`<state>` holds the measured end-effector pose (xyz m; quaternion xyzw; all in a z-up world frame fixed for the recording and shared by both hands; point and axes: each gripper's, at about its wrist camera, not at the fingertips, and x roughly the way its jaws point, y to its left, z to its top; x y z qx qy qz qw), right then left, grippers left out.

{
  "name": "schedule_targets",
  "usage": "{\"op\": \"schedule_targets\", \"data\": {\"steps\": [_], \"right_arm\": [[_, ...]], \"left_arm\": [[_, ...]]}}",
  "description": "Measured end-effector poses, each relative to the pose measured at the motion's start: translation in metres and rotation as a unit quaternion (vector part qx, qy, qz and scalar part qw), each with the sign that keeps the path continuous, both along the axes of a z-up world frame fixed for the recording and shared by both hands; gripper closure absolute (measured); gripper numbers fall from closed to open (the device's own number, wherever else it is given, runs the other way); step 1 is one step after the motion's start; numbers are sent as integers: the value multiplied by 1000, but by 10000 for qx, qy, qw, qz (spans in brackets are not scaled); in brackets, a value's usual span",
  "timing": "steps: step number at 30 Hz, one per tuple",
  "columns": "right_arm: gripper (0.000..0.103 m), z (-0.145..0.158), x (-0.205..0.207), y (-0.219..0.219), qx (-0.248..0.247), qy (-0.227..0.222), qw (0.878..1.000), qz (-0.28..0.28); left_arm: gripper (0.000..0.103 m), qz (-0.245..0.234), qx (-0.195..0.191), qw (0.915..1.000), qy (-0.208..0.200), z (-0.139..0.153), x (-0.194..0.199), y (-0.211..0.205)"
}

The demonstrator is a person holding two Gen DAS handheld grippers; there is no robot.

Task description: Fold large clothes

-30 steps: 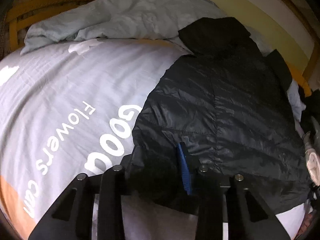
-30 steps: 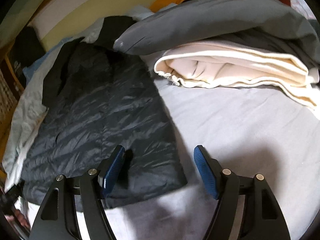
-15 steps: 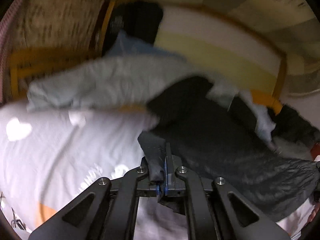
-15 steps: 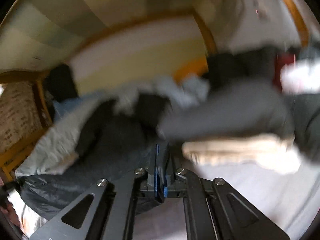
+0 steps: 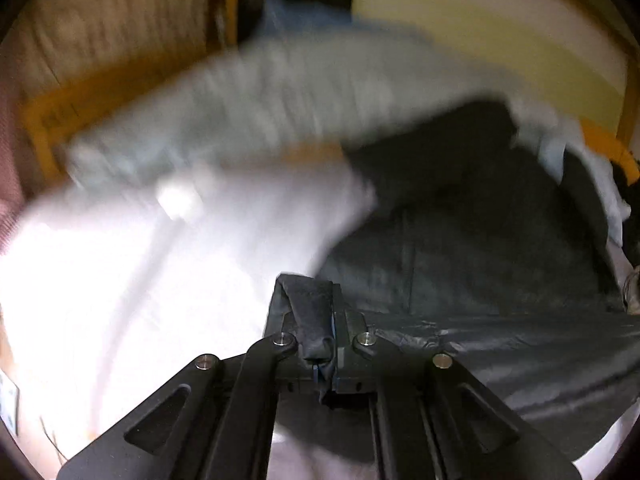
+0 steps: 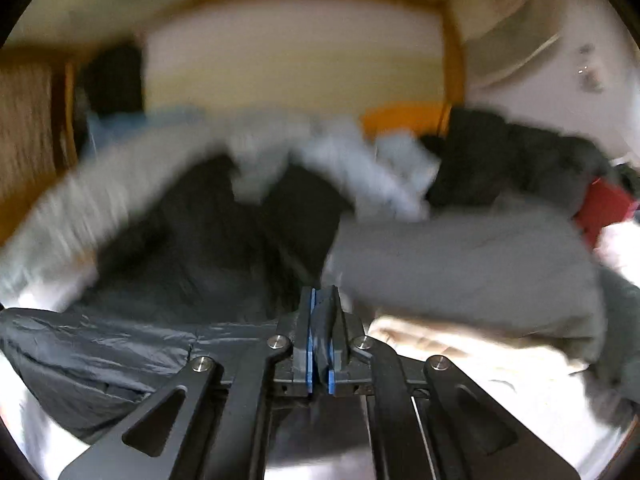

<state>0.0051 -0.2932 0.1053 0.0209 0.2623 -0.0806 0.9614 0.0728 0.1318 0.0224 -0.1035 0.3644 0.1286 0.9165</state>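
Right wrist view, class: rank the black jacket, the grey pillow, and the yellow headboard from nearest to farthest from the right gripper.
1. Black jacket: clamped in the right gripper, spreading left.
2. Grey pillow: just beyond, to the right.
3. Yellow headboard: farthest, at the bed's far end.

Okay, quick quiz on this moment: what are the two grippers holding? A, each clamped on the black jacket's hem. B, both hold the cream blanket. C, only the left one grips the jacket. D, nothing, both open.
A: the left gripper and the right gripper are each shut on dark fabric of the black jacket, its hem lifted.
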Motion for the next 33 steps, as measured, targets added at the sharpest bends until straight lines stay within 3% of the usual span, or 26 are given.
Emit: {"op": "schedule_targets", "data": {"steps": [1,4,7,8,9,11,15,18,20,22,24,27,29,31,33], "right_arm": [[99,-16,15,-3,58,245,9996,-88],[96,-60,34,-19,332,552,9974,-310],[91,-73,30,-34,538,423,9960,-577],[87,-70,22,-43,639,240,9955,-663],[76,-68,14,-53,703,85,9947,-746],[32,-53,-8,-72,956,-391,9898,-986],[26,-29,-32,-91,1484,-868,9801,-994],[1,-21,-36,-73,1410,-732,9861,-486],[0,-27,-30,-39,825,-265,9962,41],[0,-32,-34,-6,299,-151,9974,633],[0,-40,-42,30,-249,-116,9926,1179],[0,-64,-46,72,-874,288,9804,1742],[0,-78,-44,76,-616,415,9805,1821],[0,-88,-34,65,10,603,9847,1637],[0,-99,-19,54,132,909,9860,1388]], "left_arm": [[99,-89,-69,9999,45,-10,6,-1],[93,-264,247,9993,123,-27,18,-4],[89,-225,139,9995,-194,-21,8,-1],[69,-112,268,9990,-352,-15,1,0],[41,4,430,9977,-529,-9,-11,-2],[17,116,753,9911,-1088,8,-36,-11],[9,-784,872,9776,-1749,37,-68,-43],[1,-1594,830,9677,-1767,41,-79,-77],[0,-1709,928,9677,-1604,32,-78,-98],[0,-1852,894,9684,-1413,20,-74,-117],[0,-2292,747,9643,-1092,3,-69,-134],[0,-2597,985,9564,-904,-16,-66,-161],[0,-2418,948,9618,-868,-24,-59,-169],[0,-2323,565,9686,-683,-32,-48,-170],[0,-2181,311,9743,-478,-44,-30,-167]]}}
